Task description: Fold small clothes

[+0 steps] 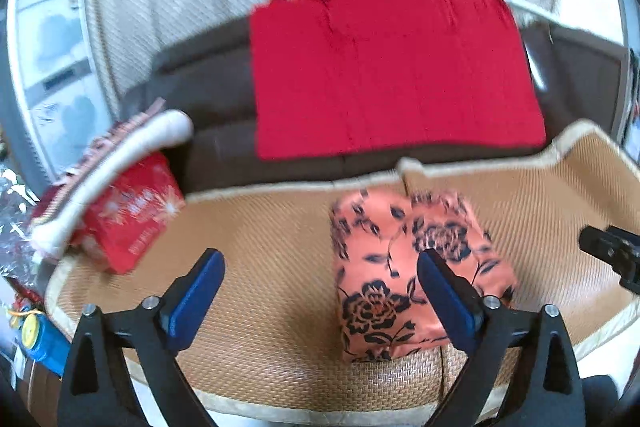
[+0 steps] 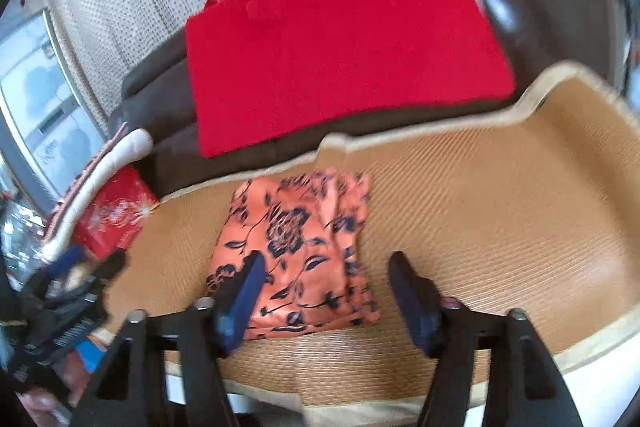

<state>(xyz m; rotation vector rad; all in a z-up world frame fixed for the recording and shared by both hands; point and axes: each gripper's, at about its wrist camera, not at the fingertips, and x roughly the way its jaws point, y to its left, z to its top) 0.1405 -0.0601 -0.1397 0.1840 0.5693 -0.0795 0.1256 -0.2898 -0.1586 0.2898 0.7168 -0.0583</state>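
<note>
The floral cloth (image 1: 404, 267) lies folded into a compact packet on the mat (image 1: 260, 267), near the mat's far edge and about midway along it, just this side of the notch in the mat's border. Its orange fabric with dark flowers lies flat, with layered edges showing along its right side in the right wrist view (image 2: 296, 251).

The left gripper (image 1: 320, 279) hangs above the mat with its jaws spread wide and nothing between them; the cloth shows behind its right finger, clear of the pads. The right gripper (image 2: 326, 281) also stands open and holds nothing; the cloth's near right part shows through its gap, and its left finger overlaps the cloth's near left corner in the view. Whether either finger touches the fabric cannot be told.

Beyond the mat's far edge, a red garment (image 1: 392, 75) is spread over the dark sofa back (image 1: 192, 99). At the mat's far left corner sits a red box (image 1: 132, 215) under a white roll (image 1: 120, 167).
</note>
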